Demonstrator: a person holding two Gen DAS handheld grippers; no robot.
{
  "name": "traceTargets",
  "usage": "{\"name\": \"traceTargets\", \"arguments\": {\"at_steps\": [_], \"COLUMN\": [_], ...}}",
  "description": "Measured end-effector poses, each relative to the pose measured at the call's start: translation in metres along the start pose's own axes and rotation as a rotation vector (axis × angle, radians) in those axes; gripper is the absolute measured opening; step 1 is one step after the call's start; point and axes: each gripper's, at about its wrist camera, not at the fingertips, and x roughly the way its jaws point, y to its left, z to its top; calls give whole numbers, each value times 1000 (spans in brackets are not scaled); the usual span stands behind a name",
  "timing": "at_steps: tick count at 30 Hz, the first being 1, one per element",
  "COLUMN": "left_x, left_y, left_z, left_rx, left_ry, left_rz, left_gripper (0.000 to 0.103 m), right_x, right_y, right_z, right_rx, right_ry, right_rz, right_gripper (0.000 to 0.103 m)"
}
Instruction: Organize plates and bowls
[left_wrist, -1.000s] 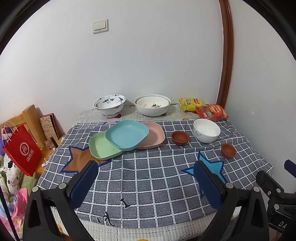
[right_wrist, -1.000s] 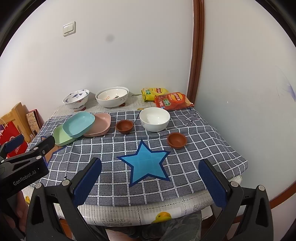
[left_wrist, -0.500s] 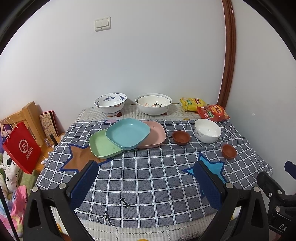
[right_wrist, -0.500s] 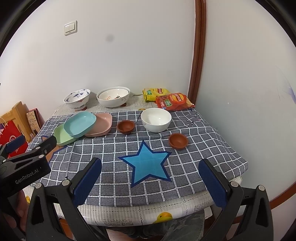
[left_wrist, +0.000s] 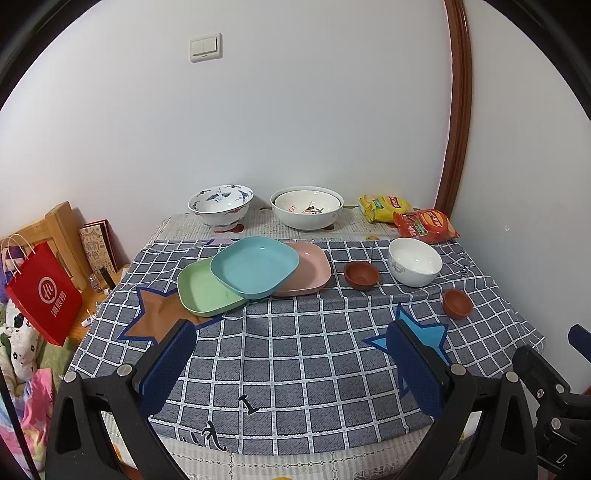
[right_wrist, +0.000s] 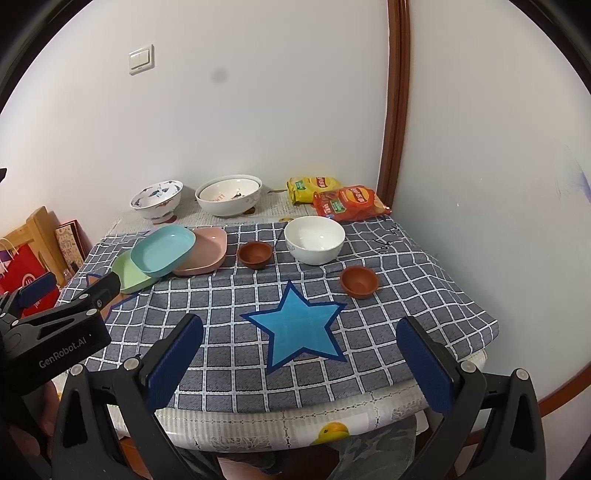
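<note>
A blue plate (left_wrist: 255, 270) (right_wrist: 162, 249) rests tilted on a green plate (left_wrist: 202, 291) (right_wrist: 130, 272) and a pink plate (left_wrist: 307, 271) (right_wrist: 205, 251). To their right are a small brown bowl (left_wrist: 361, 275) (right_wrist: 255, 254), a white bowl (left_wrist: 414, 261) (right_wrist: 314, 239) and a second brown bowl (left_wrist: 457, 302) (right_wrist: 359, 281). At the back stand a blue-patterned bowl (left_wrist: 221, 205) (right_wrist: 157, 199) and a wide white bowl (left_wrist: 306, 206) (right_wrist: 229, 194). My left gripper (left_wrist: 291, 369) and right gripper (right_wrist: 299, 367) are open and empty over the table's near edge.
The table has a grey checked cloth (left_wrist: 295, 350) (right_wrist: 406, 295) with star patches. Yellow and red snack bags (left_wrist: 424, 221) (right_wrist: 347, 201) lie at the back right by the wall. A red paper bag (left_wrist: 44, 295) and a wooden chair (left_wrist: 59, 229) stand left of the table.
Both grippers have risen or tilted slightly, so the table sits a little lower in view. Nothing on the table has moved.
</note>
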Motion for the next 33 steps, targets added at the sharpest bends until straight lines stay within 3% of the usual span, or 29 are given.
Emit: {"name": "traceTargets", "arguments": {"at_steps": [21, 33], "left_x": [32, 112], "left_y": [-14, 31], "left_z": [24, 39], "left_rx": [32, -22], "left_ry": [26, 123], "left_rz": [-25, 28], "left_gripper": [103, 101], "right_x": [25, 90], "right_y": [-5, 26], "right_z": [18, 46], "right_rx": [33, -25], "right_ry": [7, 42], "right_rz": [12, 89], "right_gripper": [103, 102]}}
